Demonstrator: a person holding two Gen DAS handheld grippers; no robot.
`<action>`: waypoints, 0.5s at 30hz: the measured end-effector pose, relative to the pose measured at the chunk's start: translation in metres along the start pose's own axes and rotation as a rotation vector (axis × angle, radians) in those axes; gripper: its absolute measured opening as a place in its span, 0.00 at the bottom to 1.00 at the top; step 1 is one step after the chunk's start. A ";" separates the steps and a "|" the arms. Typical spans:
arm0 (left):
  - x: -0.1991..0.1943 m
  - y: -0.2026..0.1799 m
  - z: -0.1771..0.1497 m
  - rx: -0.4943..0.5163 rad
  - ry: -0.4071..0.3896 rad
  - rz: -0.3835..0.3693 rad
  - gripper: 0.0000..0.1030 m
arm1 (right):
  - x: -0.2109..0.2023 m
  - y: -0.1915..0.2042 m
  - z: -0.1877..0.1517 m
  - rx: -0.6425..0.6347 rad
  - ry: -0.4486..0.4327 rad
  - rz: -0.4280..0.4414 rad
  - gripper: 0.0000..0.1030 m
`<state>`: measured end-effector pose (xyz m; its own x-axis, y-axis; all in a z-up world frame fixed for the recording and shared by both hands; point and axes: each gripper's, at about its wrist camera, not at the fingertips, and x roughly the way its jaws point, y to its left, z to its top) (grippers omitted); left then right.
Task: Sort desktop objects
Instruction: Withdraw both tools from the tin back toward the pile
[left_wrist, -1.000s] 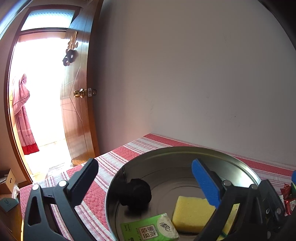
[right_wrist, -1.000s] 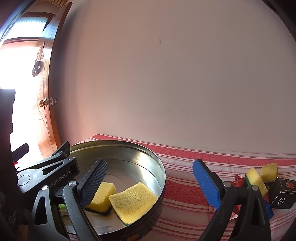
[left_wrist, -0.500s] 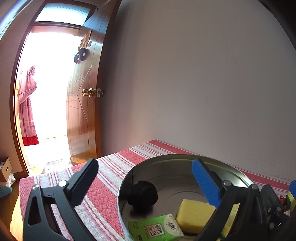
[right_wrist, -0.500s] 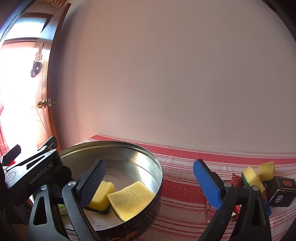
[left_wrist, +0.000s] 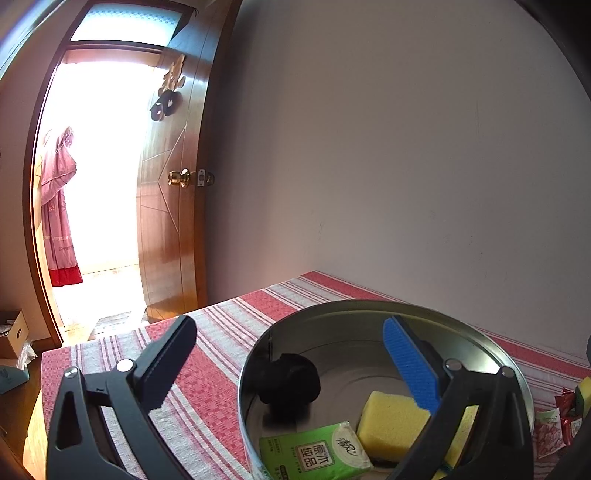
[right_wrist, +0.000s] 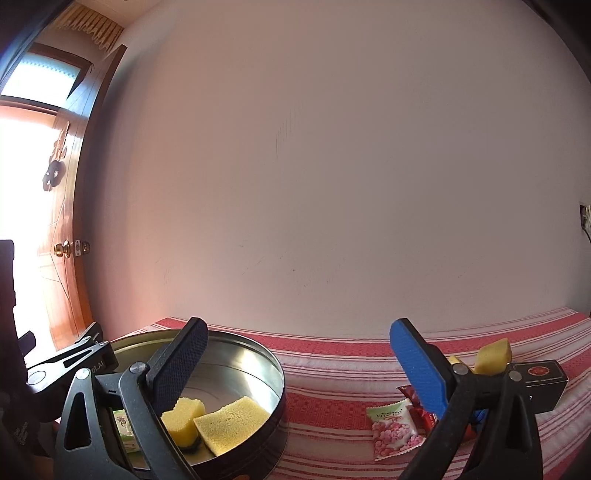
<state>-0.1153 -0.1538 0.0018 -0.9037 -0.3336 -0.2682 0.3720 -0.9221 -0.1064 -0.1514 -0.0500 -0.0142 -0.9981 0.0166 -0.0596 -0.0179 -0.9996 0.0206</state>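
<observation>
Left gripper (left_wrist: 288, 354): jaws wide apart, holding nothing, above the round tin (left_wrist: 369, 314).
Tin contents: black object (left_wrist: 291, 382), green tissue pack (left_wrist: 314, 452), yellow sponges (right_wrist: 231, 419).
Right gripper (right_wrist: 299, 354): jaws wide, empty; tin left, candy packet (right_wrist: 393, 428) and black box (right_wrist: 543, 380) right.

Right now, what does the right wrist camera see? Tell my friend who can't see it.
A round metal tin holding two yellow sponges sits on a red striped cloth. The open right claw hovers above; snack packets, a sponge and a black box lie to its right.
</observation>
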 end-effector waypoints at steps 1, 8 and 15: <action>-0.001 -0.002 0.000 0.007 -0.004 0.002 0.99 | 0.000 0.000 0.000 -0.001 -0.002 -0.003 0.99; -0.010 -0.011 0.000 0.049 -0.041 0.007 0.99 | -0.006 0.002 0.001 -0.011 -0.032 -0.024 0.99; -0.010 -0.010 0.000 0.046 -0.045 0.007 0.99 | -0.007 0.010 0.003 -0.040 -0.047 -0.065 0.99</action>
<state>-0.1099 -0.1415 0.0056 -0.9099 -0.3478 -0.2259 0.3694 -0.9273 -0.0601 -0.1450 -0.0601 -0.0108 -0.9966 0.0818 -0.0129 -0.0816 -0.9964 -0.0214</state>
